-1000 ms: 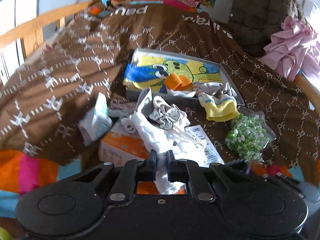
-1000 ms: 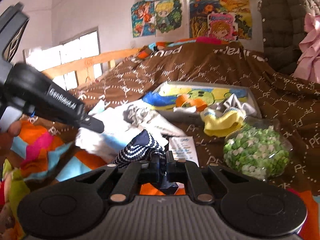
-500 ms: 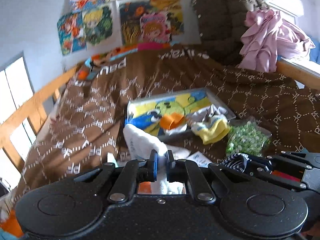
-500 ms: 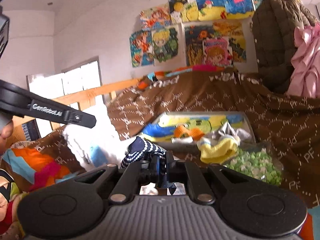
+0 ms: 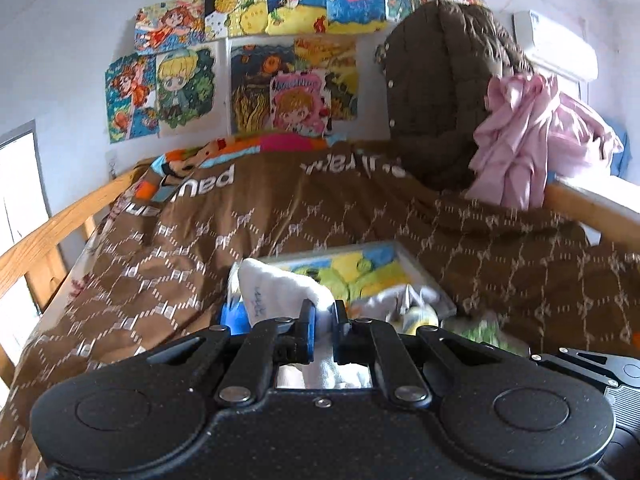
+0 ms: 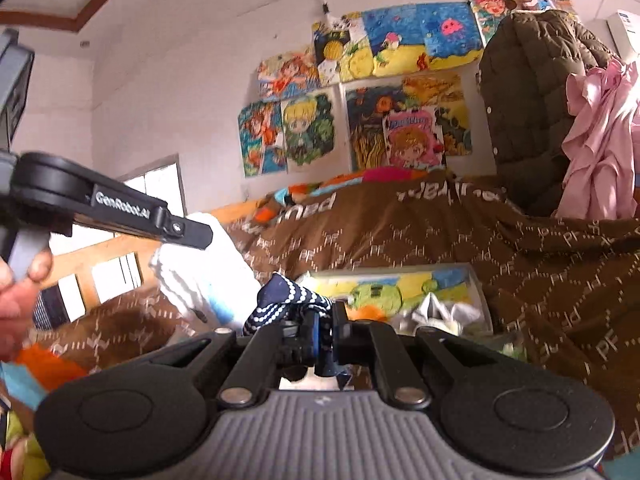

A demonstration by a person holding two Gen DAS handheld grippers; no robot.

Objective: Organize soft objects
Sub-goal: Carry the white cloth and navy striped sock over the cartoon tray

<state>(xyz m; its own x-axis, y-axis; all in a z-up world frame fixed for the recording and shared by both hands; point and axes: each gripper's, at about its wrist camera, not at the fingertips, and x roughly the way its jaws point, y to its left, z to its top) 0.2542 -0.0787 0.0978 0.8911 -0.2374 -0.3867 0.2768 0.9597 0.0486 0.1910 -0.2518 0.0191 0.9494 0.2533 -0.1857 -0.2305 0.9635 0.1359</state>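
My left gripper (image 5: 322, 316) is shut on a white sock (image 5: 276, 288), held up above the brown bedspread. The same white sock (image 6: 204, 276) hangs from the left gripper's arm (image 6: 120, 208) in the right wrist view. My right gripper (image 6: 324, 330) is shut on a navy sock with white dotted stripes (image 6: 284, 304). Ahead lies a shallow grey tray (image 5: 420, 268) with a yellow, green and blue cartoon lining; a grey-white cloth (image 5: 396, 300) and a yellow-cuffed sock (image 5: 420, 318) lie at its near right corner. That tray (image 6: 476, 284) also shows in the right wrist view.
Brown patterned bedspread (image 5: 280, 216) covers the bed, with wooden rails at left (image 5: 52, 232) and right (image 5: 592, 204). A brown padded jacket (image 5: 436, 92) and pink garment (image 5: 532, 136) hang at the back right. A person's hand (image 6: 20, 296) grips the left tool. Drawings cover the wall.
Both grippers have risen off the bed with their socks. The views tilted upward, so the clutter near the front edge has dropped out of sight and the wall fills the top.
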